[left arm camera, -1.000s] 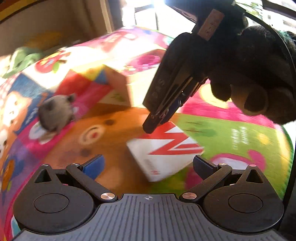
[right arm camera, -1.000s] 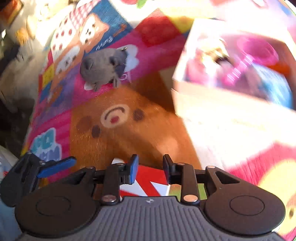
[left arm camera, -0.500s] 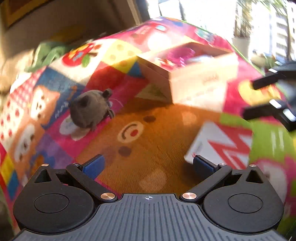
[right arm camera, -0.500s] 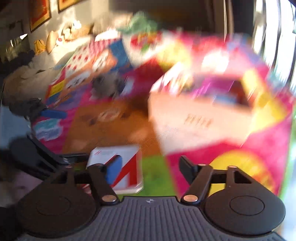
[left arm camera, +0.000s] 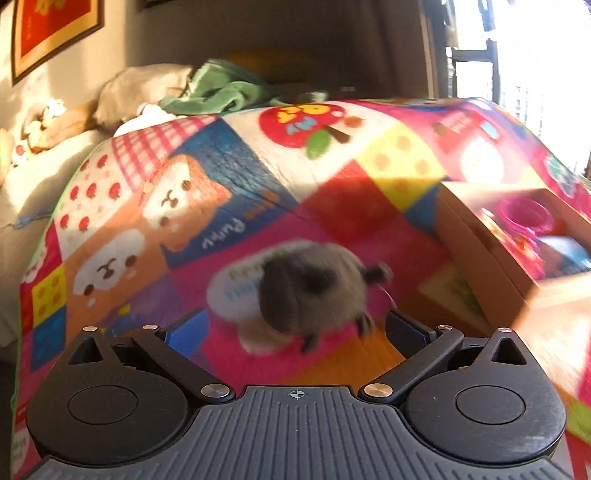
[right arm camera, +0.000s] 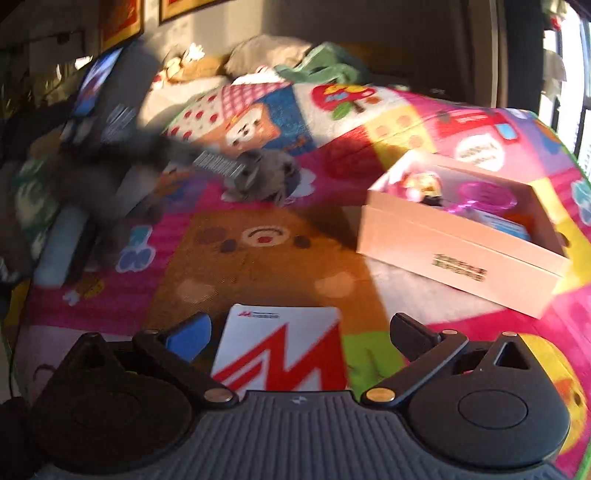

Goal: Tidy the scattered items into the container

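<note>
A grey plush toy (left arm camera: 310, 291) lies on the colourful play mat (left arm camera: 229, 221), just ahead of my left gripper (left arm camera: 297, 330). That gripper is open, and its fingers stand wide on either side of the toy without touching it. A white card with a red M (right arm camera: 280, 350) lies flat on the mat between the fingers of my right gripper (right arm camera: 301, 332). Its jaws are opening and the pads are clear of the card. The cardboard box (right arm camera: 454, 254) stands to the right, with pink and blue toys inside. In the right wrist view the left gripper (right arm camera: 218, 162) is a blur beside the plush toy (right arm camera: 266, 177).
Green cloth (left arm camera: 221, 92) and cushions (left arm camera: 140, 88) lie past the mat's far edge, under framed pictures (left arm camera: 55, 29). A bright window (left arm camera: 535, 55) is at the right. The box's near wall (left arm camera: 476, 254) stands close to the right of the plush toy.
My left gripper swung left from over the red-M card to the grey plush toy. The right jaws went from nearly shut to wide, and the card lies on the mat.
</note>
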Demonstrator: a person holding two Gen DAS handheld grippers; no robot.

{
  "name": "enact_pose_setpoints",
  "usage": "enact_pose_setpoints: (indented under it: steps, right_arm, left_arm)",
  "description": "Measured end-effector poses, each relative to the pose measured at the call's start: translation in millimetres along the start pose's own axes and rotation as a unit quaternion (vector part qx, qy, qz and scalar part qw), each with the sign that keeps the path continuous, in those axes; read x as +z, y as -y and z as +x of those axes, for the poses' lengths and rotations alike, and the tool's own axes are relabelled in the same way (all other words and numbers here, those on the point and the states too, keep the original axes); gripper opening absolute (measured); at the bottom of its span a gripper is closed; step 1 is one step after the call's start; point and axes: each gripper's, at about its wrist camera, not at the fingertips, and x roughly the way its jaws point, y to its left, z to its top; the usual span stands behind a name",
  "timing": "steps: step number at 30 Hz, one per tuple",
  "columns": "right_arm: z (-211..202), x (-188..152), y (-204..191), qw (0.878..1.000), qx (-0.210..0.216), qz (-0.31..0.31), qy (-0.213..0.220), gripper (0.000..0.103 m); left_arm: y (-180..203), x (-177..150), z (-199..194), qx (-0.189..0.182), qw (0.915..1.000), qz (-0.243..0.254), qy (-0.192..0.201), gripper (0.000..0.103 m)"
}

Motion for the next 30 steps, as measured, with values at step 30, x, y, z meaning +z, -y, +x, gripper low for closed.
enact_pose_setpoints:
  steps: [30]
  right_arm:
    - [-18.2,-38.2,66.1,0.987,-0.08,0.138,0.001,0.099]
  left_arm:
    - [29.9,-20.8,-34.6,-0.118,0.9924,0.033,0.016,0.082]
